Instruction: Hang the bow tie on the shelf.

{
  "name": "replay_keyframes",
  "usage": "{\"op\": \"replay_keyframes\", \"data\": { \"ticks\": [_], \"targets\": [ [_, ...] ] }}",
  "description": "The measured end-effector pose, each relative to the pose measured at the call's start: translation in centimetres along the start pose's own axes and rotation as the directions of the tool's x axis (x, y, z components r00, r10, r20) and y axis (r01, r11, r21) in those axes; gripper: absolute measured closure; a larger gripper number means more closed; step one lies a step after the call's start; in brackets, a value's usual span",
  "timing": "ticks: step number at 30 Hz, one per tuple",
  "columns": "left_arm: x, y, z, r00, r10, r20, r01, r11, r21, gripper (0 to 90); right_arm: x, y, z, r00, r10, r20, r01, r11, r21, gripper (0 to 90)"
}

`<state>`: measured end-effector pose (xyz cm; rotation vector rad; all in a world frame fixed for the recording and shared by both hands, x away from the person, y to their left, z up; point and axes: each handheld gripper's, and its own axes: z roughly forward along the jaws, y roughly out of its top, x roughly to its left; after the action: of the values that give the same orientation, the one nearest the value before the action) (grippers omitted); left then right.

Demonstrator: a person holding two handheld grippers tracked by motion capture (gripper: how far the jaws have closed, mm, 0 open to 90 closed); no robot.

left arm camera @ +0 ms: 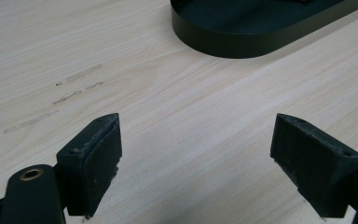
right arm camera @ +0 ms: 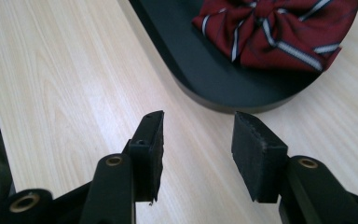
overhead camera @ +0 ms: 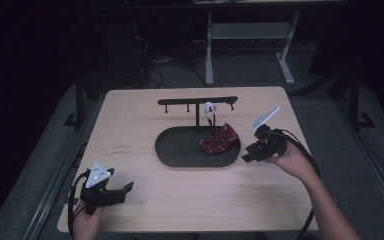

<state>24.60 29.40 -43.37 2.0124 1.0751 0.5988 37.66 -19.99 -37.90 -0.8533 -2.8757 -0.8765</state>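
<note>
A dark red bow tie with white stripes point(overhead camera: 220, 139) point(right arm camera: 279, 29) lies on the right end of a black oval stand base point(overhead camera: 180, 150) point(right arm camera: 200, 70) point(left arm camera: 261, 28). From the base rises a post with a horizontal hook bar point(overhead camera: 198, 101), and a small white item point(overhead camera: 209, 110) hangs from it. My right gripper point(overhead camera: 247, 155) point(right arm camera: 198, 144) hovers just right of the base, open, nothing between its jaws. At the table's near left my left gripper point(overhead camera: 125, 190) point(left arm camera: 198, 158) rests low, wide open and empty, pointing toward the base.
The light wooden table point(overhead camera: 130, 125) carries faint scuff marks point(left arm camera: 70, 88) left of the base. Beyond its far edge stand white table legs point(overhead camera: 209, 50) and cables on a dark floor. A metal rail point(overhead camera: 55, 175) runs along the left side.
</note>
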Motion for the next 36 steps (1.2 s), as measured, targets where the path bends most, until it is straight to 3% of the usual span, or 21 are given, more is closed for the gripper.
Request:
{"op": "replay_keyframes", "data": {
  "ticks": [36],
  "targets": [
    [-0.1,0.0,0.1,1.0000,0.009,0.002,-0.009,0.9999,0.011,16.1,1.1,-4.9,0.4,0.9990,0.043,0.011,-0.043,0.998,-0.036,49.2]
  ]
}}
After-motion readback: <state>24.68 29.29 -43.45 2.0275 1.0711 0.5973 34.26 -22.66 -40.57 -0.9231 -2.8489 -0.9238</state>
